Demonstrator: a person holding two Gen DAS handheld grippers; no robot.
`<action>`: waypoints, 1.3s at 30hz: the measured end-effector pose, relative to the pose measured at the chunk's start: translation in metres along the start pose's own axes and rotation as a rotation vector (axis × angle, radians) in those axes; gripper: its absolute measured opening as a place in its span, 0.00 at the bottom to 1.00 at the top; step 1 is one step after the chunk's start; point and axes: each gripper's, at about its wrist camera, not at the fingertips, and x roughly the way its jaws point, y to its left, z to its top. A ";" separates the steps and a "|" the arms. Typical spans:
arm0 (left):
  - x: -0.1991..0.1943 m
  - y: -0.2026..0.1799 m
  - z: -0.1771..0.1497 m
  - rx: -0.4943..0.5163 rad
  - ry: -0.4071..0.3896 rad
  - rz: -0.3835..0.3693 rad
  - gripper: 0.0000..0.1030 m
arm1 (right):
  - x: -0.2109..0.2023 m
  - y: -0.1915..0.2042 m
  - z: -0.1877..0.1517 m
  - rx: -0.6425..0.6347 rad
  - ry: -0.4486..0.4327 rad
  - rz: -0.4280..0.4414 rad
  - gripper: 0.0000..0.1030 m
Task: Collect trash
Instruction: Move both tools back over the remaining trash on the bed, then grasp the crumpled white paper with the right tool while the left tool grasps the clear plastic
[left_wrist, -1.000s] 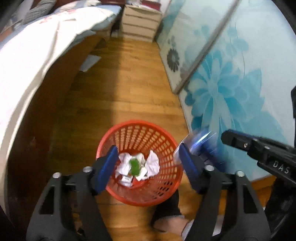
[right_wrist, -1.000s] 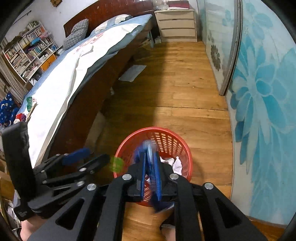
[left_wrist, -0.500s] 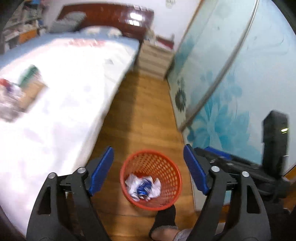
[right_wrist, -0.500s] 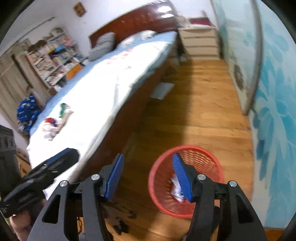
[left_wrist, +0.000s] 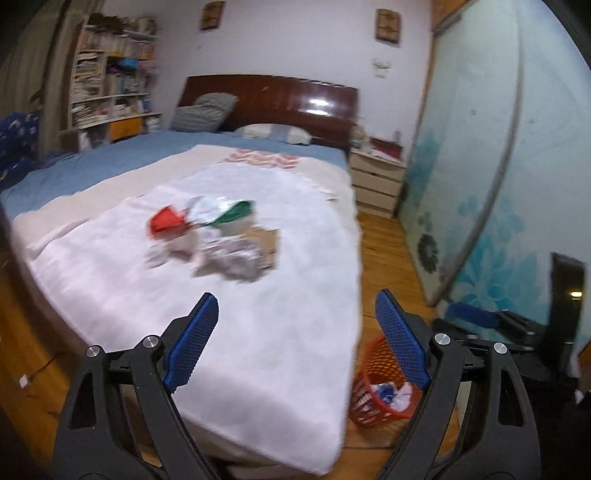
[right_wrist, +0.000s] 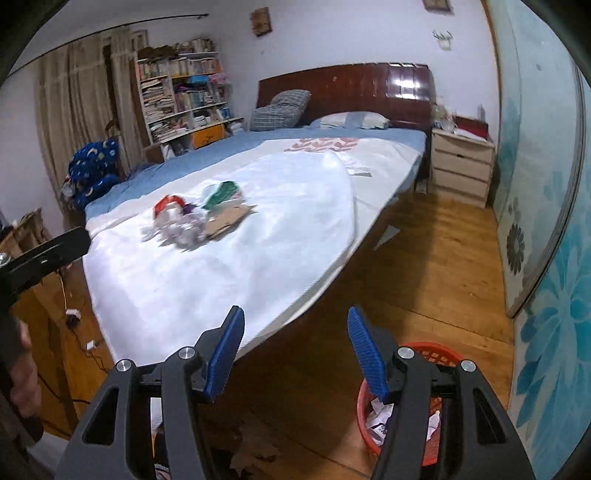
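Note:
A pile of trash (left_wrist: 214, 240) lies on the white sheet in the middle of the bed: a red wrapper (left_wrist: 166, 221), a green-and-white bag (left_wrist: 236, 212), crumpled plastic and a piece of cardboard (right_wrist: 227, 219). My left gripper (left_wrist: 295, 306) hovers short of the pile, its jaws opening with nothing between them. My right gripper (right_wrist: 295, 314) is open and empty above the bed's near corner. The red basket (left_wrist: 369, 402) stands on the floor below, holding crumpled paper and a blue scrap; its rim (right_wrist: 439, 349) shows behind the right finger.
The bed (right_wrist: 295, 229) fills the left. A nightstand (right_wrist: 461, 166) and a flowered sliding door (right_wrist: 546, 258) line the right, with wooden floor (right_wrist: 436, 266) between. A bookshelf (right_wrist: 181, 103) stands behind. Cables (right_wrist: 81, 332) lie at the left floor. A hand (right_wrist: 22, 369) holds the left gripper.
Both grippers rose and swung from over the basket toward the bed. The right gripper, shut on a blue scrap, opened; the scrap now lies in the basket. The left jaws widened.

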 end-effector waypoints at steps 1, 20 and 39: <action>-0.001 0.006 -0.002 0.000 0.001 0.014 0.84 | 0.000 0.000 0.000 0.000 0.000 0.000 0.58; -0.012 0.067 -0.008 -0.122 -0.002 0.109 0.84 | 0.042 0.035 0.033 -0.019 0.022 0.122 0.61; -0.017 0.123 -0.001 -0.282 -0.032 0.127 0.84 | 0.233 0.138 0.118 -0.227 0.232 0.142 0.45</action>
